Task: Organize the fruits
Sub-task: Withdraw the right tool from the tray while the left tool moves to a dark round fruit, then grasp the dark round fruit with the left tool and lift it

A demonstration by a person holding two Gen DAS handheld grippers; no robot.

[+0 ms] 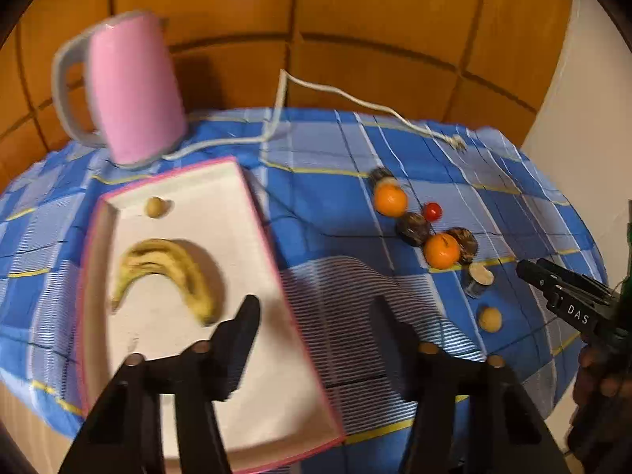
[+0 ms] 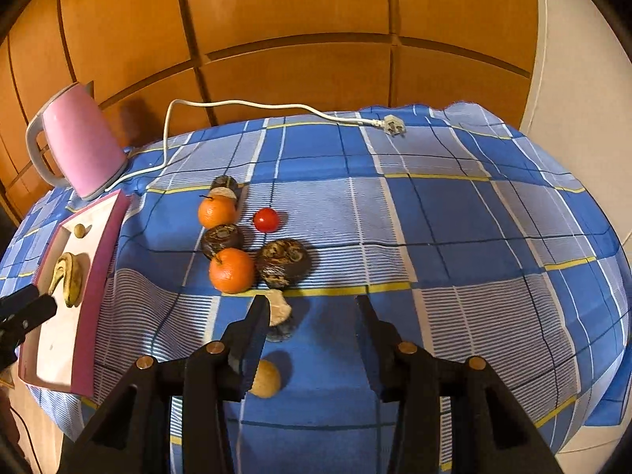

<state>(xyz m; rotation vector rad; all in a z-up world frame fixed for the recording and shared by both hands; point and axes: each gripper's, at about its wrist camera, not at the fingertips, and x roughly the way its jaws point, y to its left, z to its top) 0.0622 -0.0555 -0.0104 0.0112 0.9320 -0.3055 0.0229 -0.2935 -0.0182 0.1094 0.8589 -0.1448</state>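
fruits lie in two places on the blue checked tablecloth (image 2: pixel 434 213): some in the tray, the others in a loose group on the cloth. the pink kettle (image 2: pixel 81 146) stands at the far left of the table, just behind the tray, and its white cord (image 2: pixel 252 104) runs along the far edge to the plug (image 2: pixel 394 125). the white tray with pink rim (image 1: pixel 300 351) holds a spotted banana (image 1: pixel 170 272) and, near its far end, a small tan round fruit (image 1: pixel 156 207).

the left gripper (image 1: pixel 316 308) hovers above the near part of the tray with fingers spread and nothing between them. the right gripper (image 2: pixel 314 308) hangs above the cloth, also spread apart and holding nothing.

the group on the cloth has two oranges (image 2: pixel 231 270) (image 2: pixel 217 211). a dark mottled fruit (image 2: pixel 282 262) touches the near orange, a second dark one (image 2: pixel 222 239) lies between the two oranges, and a third (image 2: pixel 226 186) is behind the far orange. a cut piece with pale inside (image 2: pixel 279 310) lies just beside the right gripper's left fingertip. a tan round fruit (image 2: pixel 265 379) lies nearest to the camera. a small red tomato (image 2: pixel 266 220) lies a little apart on the right.
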